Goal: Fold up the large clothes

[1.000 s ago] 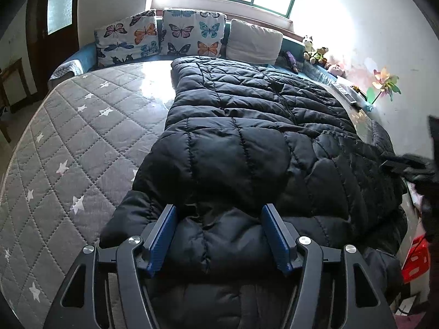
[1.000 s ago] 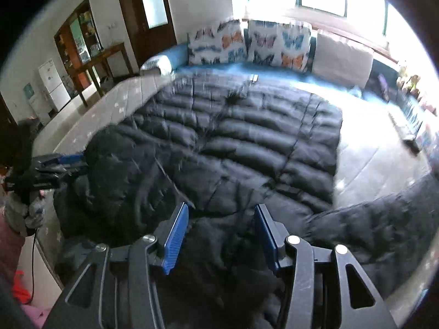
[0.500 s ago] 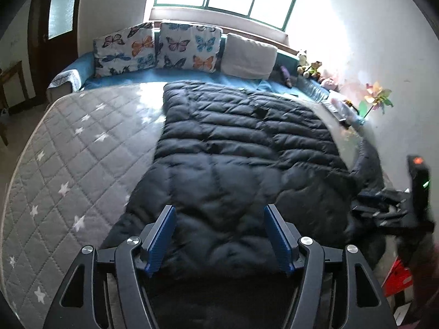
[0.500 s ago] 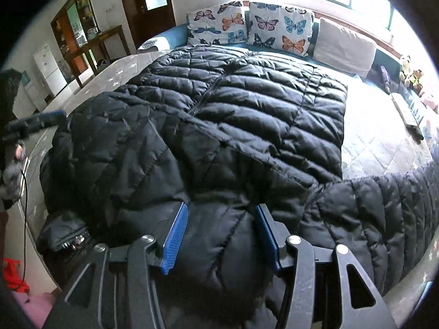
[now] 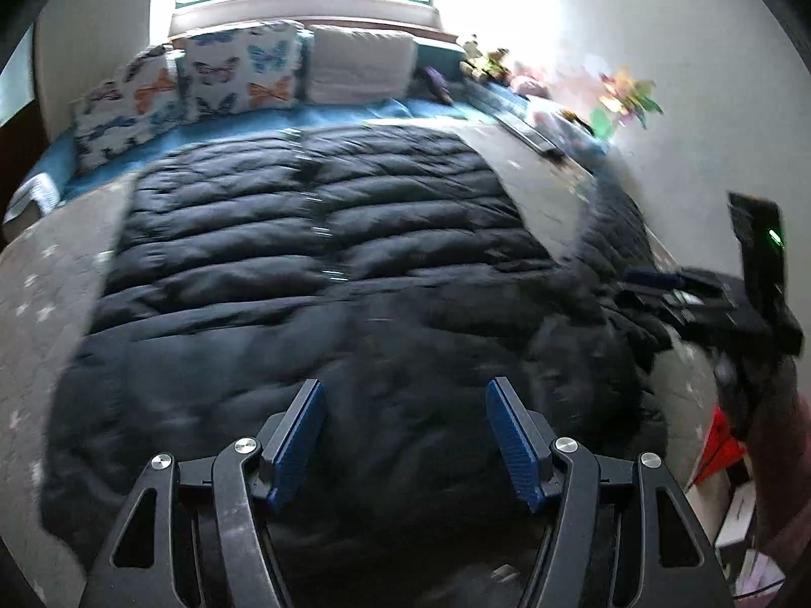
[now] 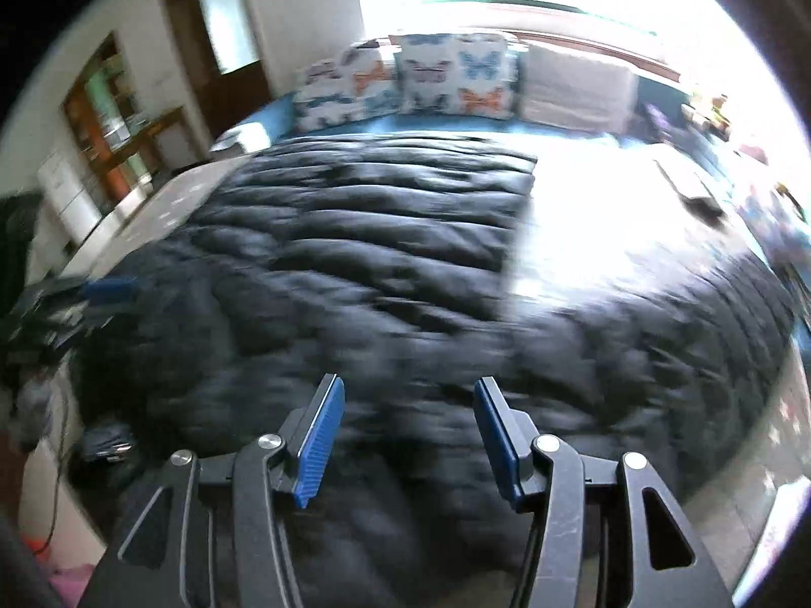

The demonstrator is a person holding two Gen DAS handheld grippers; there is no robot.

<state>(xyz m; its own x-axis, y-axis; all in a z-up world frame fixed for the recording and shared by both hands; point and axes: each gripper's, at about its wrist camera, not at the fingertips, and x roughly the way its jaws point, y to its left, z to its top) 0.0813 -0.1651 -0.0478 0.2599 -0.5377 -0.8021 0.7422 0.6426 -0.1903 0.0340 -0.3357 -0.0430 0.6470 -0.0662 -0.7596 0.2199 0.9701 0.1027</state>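
The jacket (image 5: 314,253) is lying flat on the bed (image 5: 45,273), front up, its far hem reaching toward the pillows (image 5: 238,76) and its near end lying under both my grippers. One sleeve (image 6: 684,334) is sticking out to the right over the mattress.

What I think can go wrong, approx. in order:
- The fabric is puffy and looks slippery. If my pads are catching only the top layer, the grip may be slipping out as soon as I am lifting, and the fold is collapsing.
- The sleeve is lying outside the body. If I am folding w/o tucking it in first, it is probably trailing out of the package.
- The near end is sitting close to the bed edge. A pull toward me may be sliding the whole jacket off.
- If the two grippers are not travelling level w/ each other, the fold line is going skew.

Left gripper (image 5: 405,390): jaws are standing apart, approx. half way, w/ dark jacket filling the gap. Right gripper (image 6: 408,385): the same, jaws apart, a bit narrower, jacket behind the gap. Both views are blurring, so I cannot tell whether the pads are pressing the fabric or only hanging above it. Nothing else is touching them, as far as I am seeing.
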